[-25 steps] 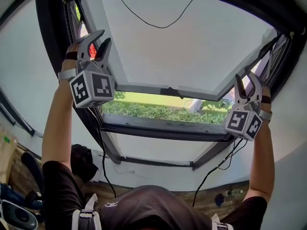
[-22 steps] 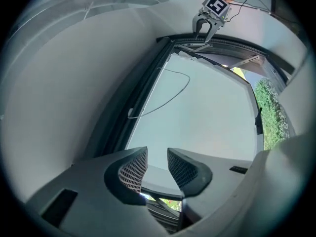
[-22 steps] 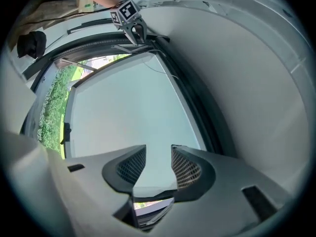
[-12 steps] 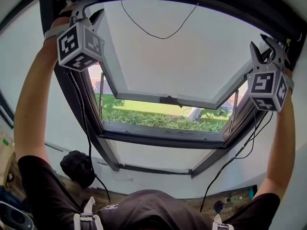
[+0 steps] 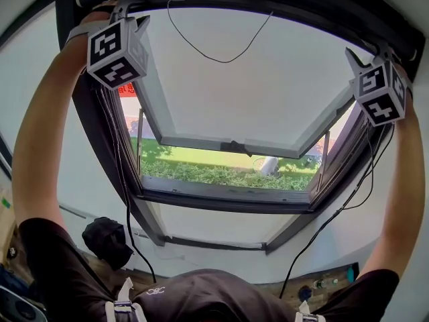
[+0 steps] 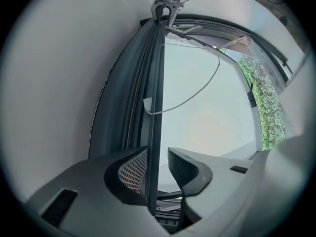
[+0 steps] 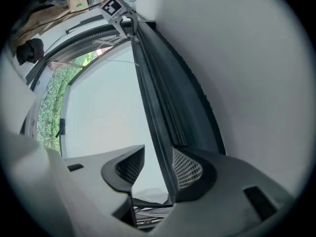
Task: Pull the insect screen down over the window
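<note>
A dark roof window (image 5: 221,196) is set in a white sloped wall, its sash (image 5: 255,92) tilted open. The insect screen's dark bar (image 6: 155,83) runs along the top of the frame, and a thin pull cord (image 5: 214,45) hangs from it in a loop. My left gripper (image 5: 129,9) is up at the top left corner, my right gripper (image 5: 375,54) at the top right. In the left gripper view the bar passes between the jaws (image 6: 157,154), against one pad with a gap at the other. The right gripper's jaws (image 7: 158,152) have just been opening and straddle the same bar (image 7: 158,112), which does not look pinched.
Grass and a hedge (image 5: 214,170) show through the gap under the sash. Black cables (image 5: 124,186) hang from both grippers down the window's sides. A black bag (image 5: 104,237) lies on the floor at the lower left. White wall surrounds the frame.
Both grippers have risen from halfway up the window's sides to its top corners. The arms are now stretched up, and the grippers have reached the top bar.
</note>
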`<action>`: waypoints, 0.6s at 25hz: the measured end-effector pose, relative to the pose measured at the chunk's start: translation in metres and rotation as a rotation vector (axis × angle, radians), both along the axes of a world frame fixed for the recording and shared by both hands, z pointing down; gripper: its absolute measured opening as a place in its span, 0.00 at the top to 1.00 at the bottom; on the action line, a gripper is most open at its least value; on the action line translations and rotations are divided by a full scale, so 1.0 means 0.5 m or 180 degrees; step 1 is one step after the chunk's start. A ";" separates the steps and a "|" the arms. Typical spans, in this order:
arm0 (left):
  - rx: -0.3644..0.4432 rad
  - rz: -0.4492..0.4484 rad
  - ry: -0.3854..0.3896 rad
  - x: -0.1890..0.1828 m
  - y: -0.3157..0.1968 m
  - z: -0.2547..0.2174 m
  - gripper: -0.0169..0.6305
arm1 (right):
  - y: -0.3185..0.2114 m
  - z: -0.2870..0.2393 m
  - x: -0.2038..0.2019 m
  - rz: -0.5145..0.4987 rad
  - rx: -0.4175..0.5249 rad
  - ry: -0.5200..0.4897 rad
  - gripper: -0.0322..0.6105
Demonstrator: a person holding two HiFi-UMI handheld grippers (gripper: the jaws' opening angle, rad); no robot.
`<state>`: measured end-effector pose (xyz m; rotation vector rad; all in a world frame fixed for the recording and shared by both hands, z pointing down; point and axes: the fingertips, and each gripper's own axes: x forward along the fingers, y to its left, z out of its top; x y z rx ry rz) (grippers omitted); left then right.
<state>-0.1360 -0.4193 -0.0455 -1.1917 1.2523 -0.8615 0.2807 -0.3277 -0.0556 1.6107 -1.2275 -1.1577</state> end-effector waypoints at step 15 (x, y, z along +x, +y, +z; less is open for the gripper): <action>-0.0566 -0.0150 -0.0256 0.004 -0.014 0.020 0.74 | -0.051 0.030 0.038 0.0485 -0.0625 0.0600 0.69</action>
